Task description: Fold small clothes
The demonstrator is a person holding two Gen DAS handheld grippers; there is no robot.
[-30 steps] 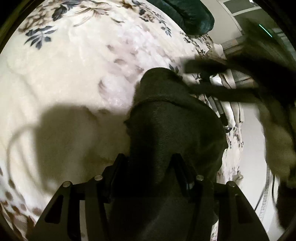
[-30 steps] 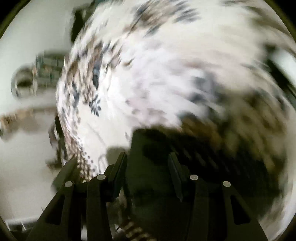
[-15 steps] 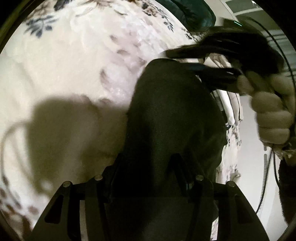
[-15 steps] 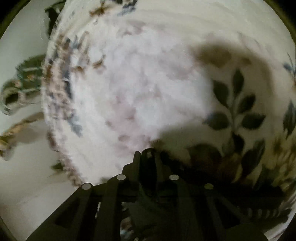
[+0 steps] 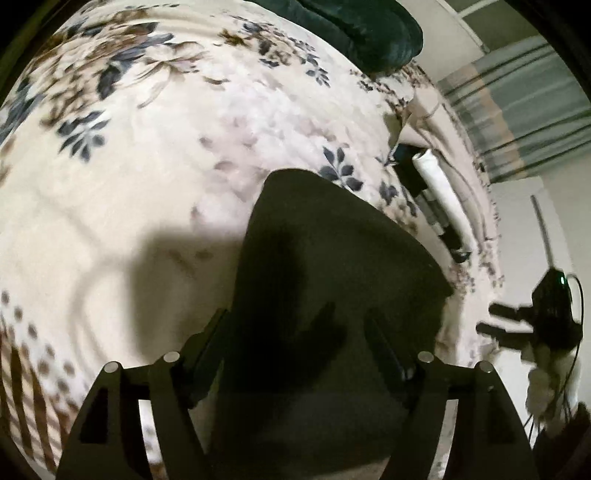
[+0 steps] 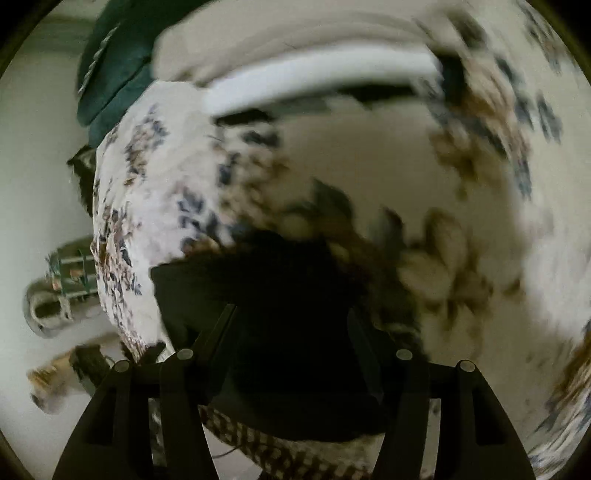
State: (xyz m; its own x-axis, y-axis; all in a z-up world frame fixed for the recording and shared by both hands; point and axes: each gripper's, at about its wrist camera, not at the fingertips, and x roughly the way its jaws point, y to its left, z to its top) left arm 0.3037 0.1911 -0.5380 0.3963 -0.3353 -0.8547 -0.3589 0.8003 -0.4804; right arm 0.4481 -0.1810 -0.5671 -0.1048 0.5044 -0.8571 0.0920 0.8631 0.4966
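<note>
A small dark garment (image 5: 332, 266) lies folded flat on the cream floral blanket (image 5: 129, 166). My left gripper (image 5: 295, 328) hovers over its near edge with the fingers spread wide apart and nothing between them. In the blurred right wrist view the same dark garment (image 6: 280, 295) lies below my right gripper (image 6: 291, 325), whose fingers are also spread wide apart. The right gripper also shows in the left wrist view (image 5: 517, 325), off the bed's right edge with its fingers apart, held by a white-gloved hand.
A dark green pillow (image 5: 362, 26) lies at the bed's far end. Black and white items (image 5: 436, 188) lie along the bed's right edge. Striped curtains (image 5: 517, 118) hang beyond. Sandals (image 6: 48, 306) sit on the floor left of the bed.
Both grippers have let go of the dark garment, which now lies flat. The right gripper has pulled away from the garment's far end to the bed's right side.
</note>
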